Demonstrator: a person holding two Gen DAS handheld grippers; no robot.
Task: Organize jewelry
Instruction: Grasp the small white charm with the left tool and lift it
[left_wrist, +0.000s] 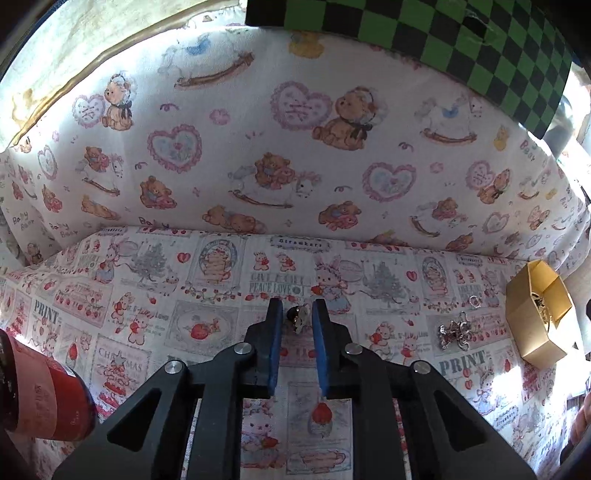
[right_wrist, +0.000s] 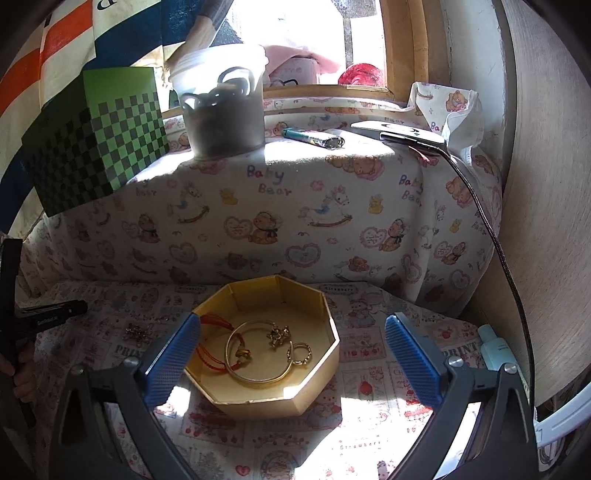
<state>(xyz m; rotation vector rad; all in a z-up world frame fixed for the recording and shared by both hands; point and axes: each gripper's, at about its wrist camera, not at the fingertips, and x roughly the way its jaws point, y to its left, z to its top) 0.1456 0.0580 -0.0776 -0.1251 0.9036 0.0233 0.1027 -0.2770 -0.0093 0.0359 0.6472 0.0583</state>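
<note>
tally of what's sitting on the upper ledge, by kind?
Checkered box: 1
Tub: 1
Lighter: 1
Phone, cable plugged in: 1
Total: 4

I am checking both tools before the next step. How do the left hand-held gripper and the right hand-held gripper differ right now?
The left hand-held gripper has its jaws nearly closed on a small silver piece of jewelry; the right hand-held gripper has its jaws wide open and holds nothing. The left one is over the printed cloth, away from the gold box; the right one faces that box directly. Both have blue pads.
</note>
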